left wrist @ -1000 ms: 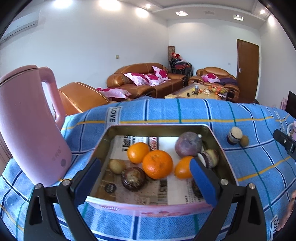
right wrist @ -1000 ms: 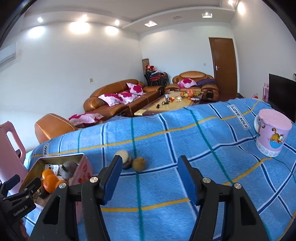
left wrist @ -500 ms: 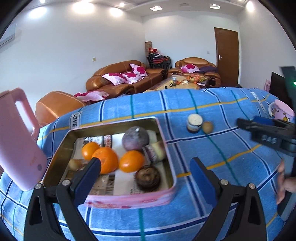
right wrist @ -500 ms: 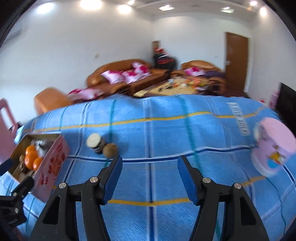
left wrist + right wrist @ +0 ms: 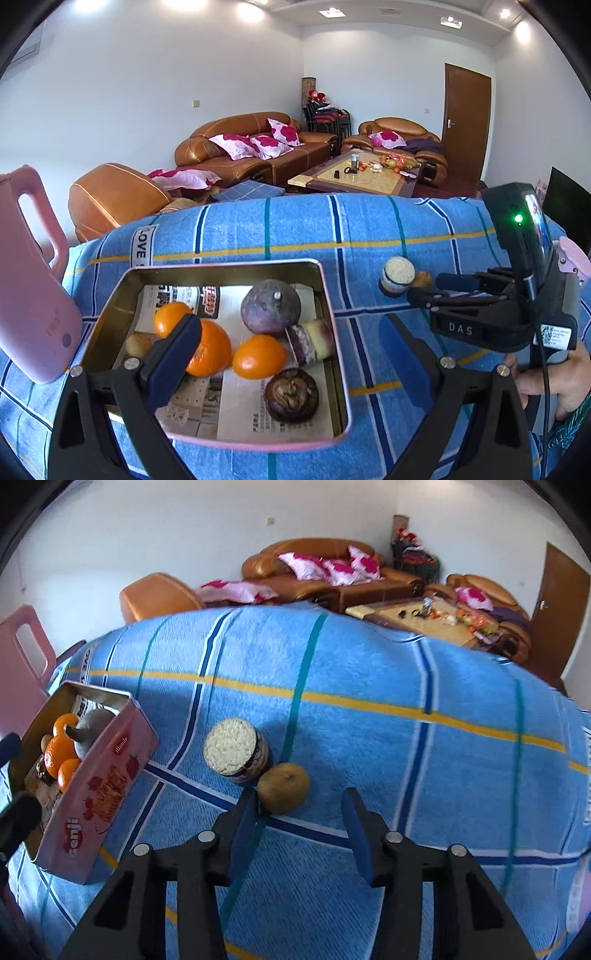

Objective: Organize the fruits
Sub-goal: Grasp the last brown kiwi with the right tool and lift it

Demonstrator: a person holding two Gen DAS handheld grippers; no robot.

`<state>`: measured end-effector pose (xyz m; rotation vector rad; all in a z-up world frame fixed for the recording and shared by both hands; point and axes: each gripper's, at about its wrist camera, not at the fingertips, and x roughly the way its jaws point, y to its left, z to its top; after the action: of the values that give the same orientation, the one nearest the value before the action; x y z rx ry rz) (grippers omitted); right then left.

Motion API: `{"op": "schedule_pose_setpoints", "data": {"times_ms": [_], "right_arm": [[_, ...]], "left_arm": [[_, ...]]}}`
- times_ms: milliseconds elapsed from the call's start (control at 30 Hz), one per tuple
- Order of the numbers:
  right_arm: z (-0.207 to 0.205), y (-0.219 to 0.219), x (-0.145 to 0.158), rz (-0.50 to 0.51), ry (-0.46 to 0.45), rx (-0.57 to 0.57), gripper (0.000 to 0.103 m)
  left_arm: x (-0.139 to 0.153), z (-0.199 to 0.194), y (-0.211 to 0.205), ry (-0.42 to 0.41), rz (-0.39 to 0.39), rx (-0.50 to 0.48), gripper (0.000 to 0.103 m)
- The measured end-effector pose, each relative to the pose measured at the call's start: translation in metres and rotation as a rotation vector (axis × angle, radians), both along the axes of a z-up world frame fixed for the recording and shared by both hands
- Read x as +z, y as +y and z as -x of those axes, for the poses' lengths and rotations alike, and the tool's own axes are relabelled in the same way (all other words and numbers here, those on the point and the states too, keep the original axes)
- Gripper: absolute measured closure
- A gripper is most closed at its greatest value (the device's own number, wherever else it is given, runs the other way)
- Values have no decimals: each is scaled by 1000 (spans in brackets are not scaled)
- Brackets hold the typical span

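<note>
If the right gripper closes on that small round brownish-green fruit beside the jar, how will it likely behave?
The small round brownish-green fruit will probably roll if nudged off-centre, being near spherical on soft cloth. It touches the cork-lidded jar, which may block leftward rolling. The right gripper looks open wide enough.

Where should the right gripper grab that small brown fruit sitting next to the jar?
Grip the brown fruit across its round middle, coming from the near side where the open right gripper already is. The jar touches its far left side, so one finger should probably slip into that narrow space with the other on the free right side.
</note>
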<state>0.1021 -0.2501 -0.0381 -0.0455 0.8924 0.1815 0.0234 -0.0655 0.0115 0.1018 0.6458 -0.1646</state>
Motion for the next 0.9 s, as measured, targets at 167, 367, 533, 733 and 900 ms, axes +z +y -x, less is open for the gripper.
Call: {"op": "schedule_pose_setpoints", "data": {"times_ms": [167, 367, 533, 733, 900], "right_arm": [[1, 7, 0, 13, -3, 27, 72], [30, -23, 21, -61, -137, -95, 72], [56, -50, 39, -31, -304, -268, 72], [76, -76, 60, 15, -445, -417, 72], [84, -75, 65, 24, -479, -412, 72]], "left_arm": [[3, -8, -11, -10, -4, 1, 4], [4, -13, -40, -21, -7, -23, 4], [4, -30, -79, 22, 8, -47, 5], [-9, -59, -119, 101, 27, -53, 13], [-28, -81, -142, 171, -20, -11, 24]]}}
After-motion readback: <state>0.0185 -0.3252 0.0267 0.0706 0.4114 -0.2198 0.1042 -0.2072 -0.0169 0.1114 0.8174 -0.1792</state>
